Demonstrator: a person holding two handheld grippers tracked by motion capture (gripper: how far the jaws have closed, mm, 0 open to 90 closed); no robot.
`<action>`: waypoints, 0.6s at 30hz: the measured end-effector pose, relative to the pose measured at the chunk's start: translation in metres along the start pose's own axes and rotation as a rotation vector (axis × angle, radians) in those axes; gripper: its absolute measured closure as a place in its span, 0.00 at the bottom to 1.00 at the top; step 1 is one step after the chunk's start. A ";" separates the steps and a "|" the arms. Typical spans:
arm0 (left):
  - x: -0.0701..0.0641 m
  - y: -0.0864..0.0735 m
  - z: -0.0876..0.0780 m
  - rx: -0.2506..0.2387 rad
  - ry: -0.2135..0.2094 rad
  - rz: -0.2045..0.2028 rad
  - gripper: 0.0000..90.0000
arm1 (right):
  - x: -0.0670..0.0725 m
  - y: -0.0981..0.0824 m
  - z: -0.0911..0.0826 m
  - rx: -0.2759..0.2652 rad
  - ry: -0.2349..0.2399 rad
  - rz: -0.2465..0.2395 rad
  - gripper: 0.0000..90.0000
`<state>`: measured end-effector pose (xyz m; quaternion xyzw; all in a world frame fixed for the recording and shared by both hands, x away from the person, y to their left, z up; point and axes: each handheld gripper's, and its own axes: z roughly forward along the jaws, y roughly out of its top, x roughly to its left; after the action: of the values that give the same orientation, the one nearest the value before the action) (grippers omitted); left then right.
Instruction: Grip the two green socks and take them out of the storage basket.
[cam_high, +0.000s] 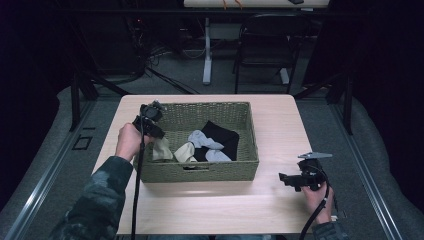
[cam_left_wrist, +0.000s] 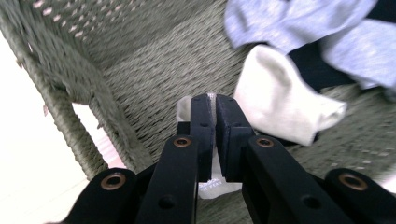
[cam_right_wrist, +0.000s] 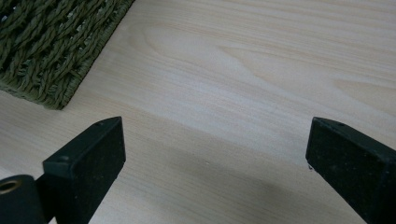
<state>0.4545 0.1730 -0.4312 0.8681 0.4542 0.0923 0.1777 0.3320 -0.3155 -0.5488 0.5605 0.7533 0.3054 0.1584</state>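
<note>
A cream sock (cam_left_wrist: 209, 140) is pinched between the closed jaws of the left hand-held gripper (cam_left_wrist: 215, 100); its labelled end hangs below the pads, and a bit of fabric shows above the tips. In the high view the same sock (cam_high: 161, 149) is seen dangling under the left hand-held gripper (cam_high: 152, 131), just inside the left wall of the woven basket (cam_high: 250, 150).

Around it: a second cream sock (cam_left_wrist: 285, 109) lies just right of the jaws in the left gripper view, w/ pale blue-grey socks (cam_left_wrist: 303, 28) beyond it and a dark garment (cam_left_wrist: 317, 70) partly buried between them. The basket wall (cam_left_wrist: 60, 88) rises close on the jaws' left, nearest obstacle on that side.

Hard to make out: how much of the gripped sock is inside the pads is hidden by the jaws themselves. Basket weave in the left gripper view is blurred. In the high view the pile is small and dim; sock count can't be told.

The right hand-held gripper (cam_high: 295, 181) is held over the bare surface (cam_high: 280, 125), well apart from the basket's right wall, jaws spread wide w/ nothing between. Its own view gives the wood grain (cam_right_wrist: 243, 93) ahead of the jaws and a basket corner (cam_right_wrist: 51, 42) up-left, detail not readable from above. The whole basket layout is given by the high view alone.
</note>
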 end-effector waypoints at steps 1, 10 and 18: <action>-0.001 0.002 -0.004 -0.005 -0.003 0.002 0.96 | 0.000 0.000 0.000 0.002 0.002 0.003 0.05; -0.004 0.013 -0.030 -0.032 -0.009 0.029 0.96 | -0.001 0.000 0.000 0.010 0.003 -0.002 0.05; -0.005 0.023 -0.051 -0.049 -0.021 0.039 0.96 | -0.001 0.000 0.000 0.008 0.003 -0.003 0.05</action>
<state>0.4526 0.1688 -0.3757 0.8731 0.4329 0.0977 0.2017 0.3321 -0.3164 -0.5489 0.5593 0.7557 0.3031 0.1555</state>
